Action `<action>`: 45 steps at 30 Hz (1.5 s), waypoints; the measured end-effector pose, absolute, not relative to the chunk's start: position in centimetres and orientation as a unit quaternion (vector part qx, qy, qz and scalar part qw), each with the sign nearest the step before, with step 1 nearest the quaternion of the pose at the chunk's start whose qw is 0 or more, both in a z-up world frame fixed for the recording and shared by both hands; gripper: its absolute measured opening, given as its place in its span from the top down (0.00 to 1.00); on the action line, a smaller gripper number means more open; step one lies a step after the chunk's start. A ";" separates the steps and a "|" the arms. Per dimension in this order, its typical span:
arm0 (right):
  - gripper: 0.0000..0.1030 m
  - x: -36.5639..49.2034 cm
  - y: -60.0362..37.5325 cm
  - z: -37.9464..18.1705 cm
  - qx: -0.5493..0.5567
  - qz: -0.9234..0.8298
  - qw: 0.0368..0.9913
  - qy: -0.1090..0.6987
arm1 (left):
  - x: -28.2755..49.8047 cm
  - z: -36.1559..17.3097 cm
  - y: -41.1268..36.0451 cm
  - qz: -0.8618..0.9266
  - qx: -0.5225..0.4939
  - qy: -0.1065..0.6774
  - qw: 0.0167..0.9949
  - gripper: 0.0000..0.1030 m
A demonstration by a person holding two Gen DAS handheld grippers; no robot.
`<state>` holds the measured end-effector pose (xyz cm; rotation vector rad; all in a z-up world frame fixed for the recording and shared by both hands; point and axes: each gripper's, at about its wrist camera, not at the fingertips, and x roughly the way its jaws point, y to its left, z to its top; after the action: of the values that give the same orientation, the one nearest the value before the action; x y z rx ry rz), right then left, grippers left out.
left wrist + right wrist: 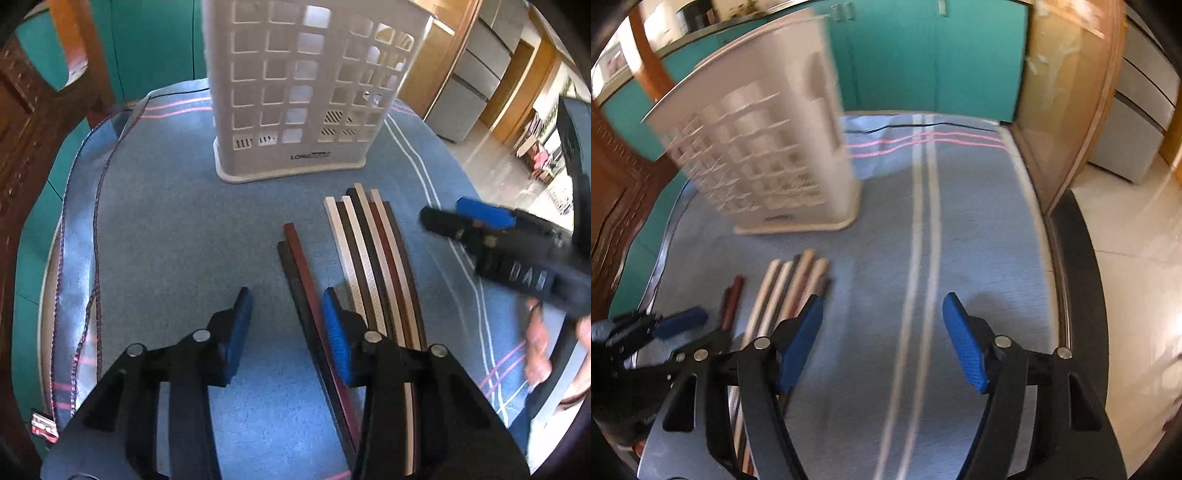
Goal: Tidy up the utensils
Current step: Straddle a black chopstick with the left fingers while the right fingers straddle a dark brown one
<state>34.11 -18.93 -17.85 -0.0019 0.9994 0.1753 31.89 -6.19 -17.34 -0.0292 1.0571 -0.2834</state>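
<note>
Several chopsticks [373, 254], white, black and dark red, lie side by side on the blue cloth [184, 240]. Two more, a dark pair [301, 273], lie just left of them. A white slotted utensil holder [295, 92] stands upright behind them. My left gripper [286, 321] is open and empty, low over the cloth, with its right finger beside the dark pair. My right gripper [882, 332] is open and empty, right of the chopsticks [790, 288]; it shows blurred in the left wrist view [476, 221]. The holder [768, 147] stands at its far left.
The cloth covers a table with a dark rim [1075, 277]; tiled floor [1137, 258] lies beyond the right edge. Teal cabinets [923, 55] stand behind. Carved wooden furniture [22, 129] is at the left. The left gripper [653, 328] shows in the right wrist view.
</note>
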 end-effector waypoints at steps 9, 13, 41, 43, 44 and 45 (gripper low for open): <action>0.40 34.1 -16.8 -19.2 -0.037 0.095 0.862 0.497 | 29.4 -17.1 -3.1 -0.101 -0.032 0.497 0.861 0.63; 0.40 34.4 -17.0 -19.1 -0.045 0.089 0.859 0.502 | 29.4 -17.0 -2.6 -0.097 -0.030 0.497 0.861 0.61; 0.78 34.6 -17.7 -18.8 -0.051 0.075 0.870 0.485 | 28.0 -17.1 -2.6 -0.075 -0.007 0.491 0.868 0.65; 0.78 34.6 -17.5 -18.8 -0.059 0.073 0.872 0.481 | 28.0 -17.1 -2.6 -0.076 -0.005 0.490 0.868 0.64; 0.77 34.5 -17.1 -18.8 -0.066 0.074 0.872 0.479 | 27.9 -17.1 -2.7 -0.075 -0.002 0.490 0.869 0.64; 0.77 34.5 -16.9 -18.8 -0.075 0.071 0.873 0.476 | 27.8 -17.1 -2.8 -0.075 0.000 0.489 0.869 0.64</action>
<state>34.50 -16.89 -18.77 -0.1576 0.9935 0.1490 27.85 -2.82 -17.13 -0.0007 1.0242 -0.1566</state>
